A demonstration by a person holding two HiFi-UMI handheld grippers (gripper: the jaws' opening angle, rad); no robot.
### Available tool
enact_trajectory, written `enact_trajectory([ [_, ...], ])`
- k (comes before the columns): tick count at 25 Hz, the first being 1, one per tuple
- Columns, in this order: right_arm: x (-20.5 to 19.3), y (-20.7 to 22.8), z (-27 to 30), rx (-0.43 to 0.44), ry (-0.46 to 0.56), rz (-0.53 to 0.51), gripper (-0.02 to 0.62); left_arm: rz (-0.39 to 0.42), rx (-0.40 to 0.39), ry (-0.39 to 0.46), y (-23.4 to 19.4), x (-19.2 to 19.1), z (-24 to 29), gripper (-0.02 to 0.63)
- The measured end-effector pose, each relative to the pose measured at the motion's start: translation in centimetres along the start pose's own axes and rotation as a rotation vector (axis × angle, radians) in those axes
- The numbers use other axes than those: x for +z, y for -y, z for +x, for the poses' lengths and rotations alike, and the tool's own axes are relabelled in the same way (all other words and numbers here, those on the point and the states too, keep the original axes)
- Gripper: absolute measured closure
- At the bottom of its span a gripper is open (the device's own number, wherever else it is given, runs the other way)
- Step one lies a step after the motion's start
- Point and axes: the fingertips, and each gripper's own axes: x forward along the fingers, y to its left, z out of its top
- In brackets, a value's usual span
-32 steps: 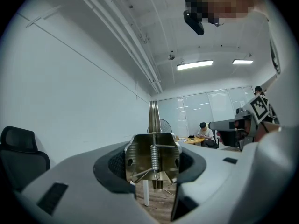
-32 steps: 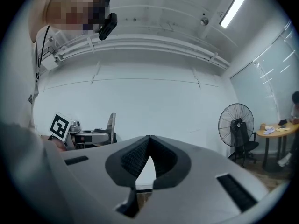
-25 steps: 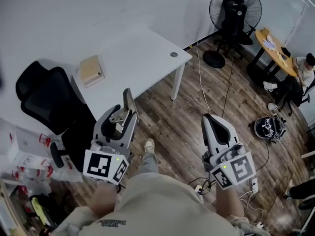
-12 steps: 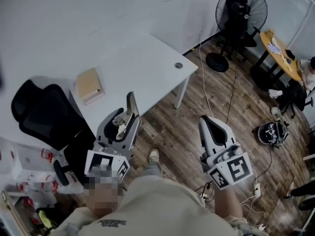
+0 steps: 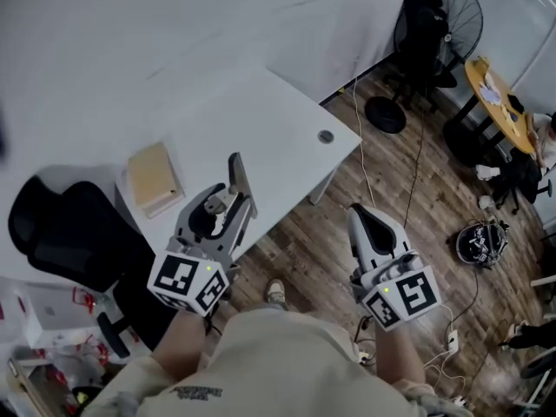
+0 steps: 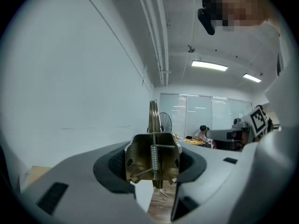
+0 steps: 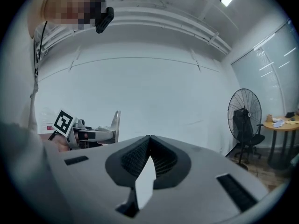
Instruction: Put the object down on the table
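The metal spring clip [image 5: 236, 176] is sitting pinched between the jaws of the left gripper [image 5: 229, 207]. Its brassy, sprung body is in the grip, its thin flat blade is pointing straight out, and it is hovering over the near edge of the white desk [image 5: 261, 120].

White table [image 5: 261, 129] w/ tan box [image 5: 153, 178] at one end, round grommet [image 5: 326, 135] nr opposite corner.

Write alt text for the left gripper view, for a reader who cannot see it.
The left gripper holds a brass-coloured metal tool with a coil spring between its fingers, the tool's thin blade pointing up. Behind it are a white wall, a standing fan and a seated person far off under ceiling lights.
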Motion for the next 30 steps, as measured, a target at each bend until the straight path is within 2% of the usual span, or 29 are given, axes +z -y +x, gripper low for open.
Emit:
enact_trajectory([
  [3, -0.5, 0.6, 2.4, -0.008, -0.009, 0.008, 0.574, 0.015, -0.012, -0.012, -2.0, -0.4, 2.1, 0.393],
  [9, -1.0, 2.0, 5.2, -0.027, -0.035, 0.008, 0.574, -0.032, -0.043, -0.033, -4.0, -1.1, 5.2, 0.393],
  [17, -1.9, 4.6, 7.0, -0.024, -0.061, 0.001, 0.572, -0.037, -0.037, -0.056, -4.7, -2.2, 7.8, 0.393],
  [25, -2.4, 9.2, 9.8, 0.011, -0.086, -0.007, 0.572, -0.006, -0.011, -0.090, -4.6, -3.1, 12.4, 0.393],
  [30, -2.7, 12.9, 13.0, 0.054, -0.104, 0.006, 0.574, -0.027, 0.017, -0.114, -5.2, -3.6, 16.5, 0.393],
])
